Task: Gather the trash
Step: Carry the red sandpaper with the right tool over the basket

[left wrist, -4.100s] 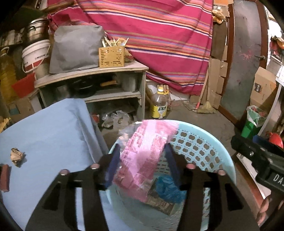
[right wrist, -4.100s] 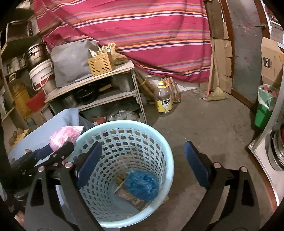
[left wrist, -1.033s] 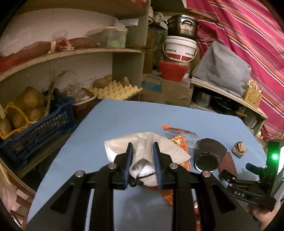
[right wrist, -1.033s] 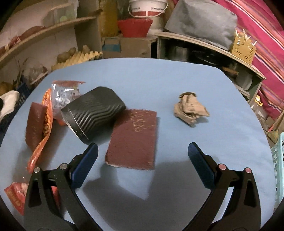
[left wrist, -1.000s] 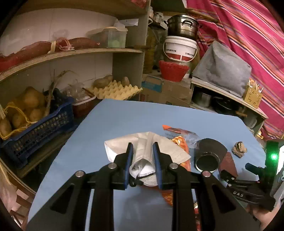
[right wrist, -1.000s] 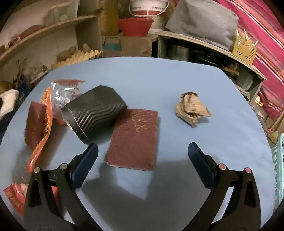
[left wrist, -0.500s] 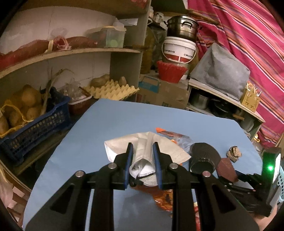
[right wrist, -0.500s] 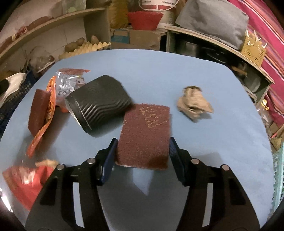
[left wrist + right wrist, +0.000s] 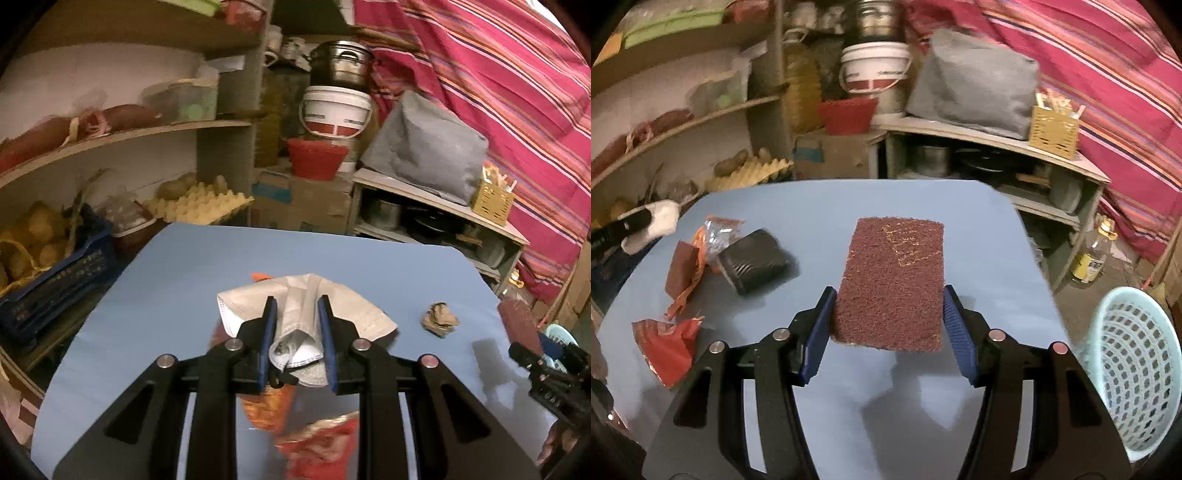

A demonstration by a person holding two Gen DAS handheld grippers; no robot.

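Left wrist view: the left gripper [image 9: 295,328], its blue-padded fingers [image 9: 266,332] drawn close together, clamps a crumpled white fabric face mask [image 9: 306,314] above the blue table surface [image 9: 184,280]. Below and just beyond the fingers lie a blurred red-orange foil snack wrapper [image 9: 321,448] and a second orange wrapper [image 9: 264,406], partly hidden by the mask. To the right, apart from both, a small crumpled brown paper ball [image 9: 440,319] rests on the table. At the far right edge the right gripper appears with its load raised.

Right wrist view: the right gripper [image 9: 886,332] pinches a flat rectangular maroon scouring pad [image 9: 892,280] by its two long edges, the pad lifted clear of the table and casting a shadow on it. Left of the pad, on the table, lie a torn red wrapper [image 9: 666,349], an orange wrapper with a brown piece [image 9: 683,269], and a black ribbed cylindrical cup on its side [image 9: 753,260]. At the lower right, beyond the table edge, stands a pale blue perforated plastic basket [image 9: 1134,373] on the floor.

Background: wooden shelves with a yellow egg tray [image 9: 201,205], a white plastic bucket [image 9: 336,114], a grey cloth-covered bundle [image 9: 424,151], and a red striped cloth [image 9: 498,92] hanging behind.
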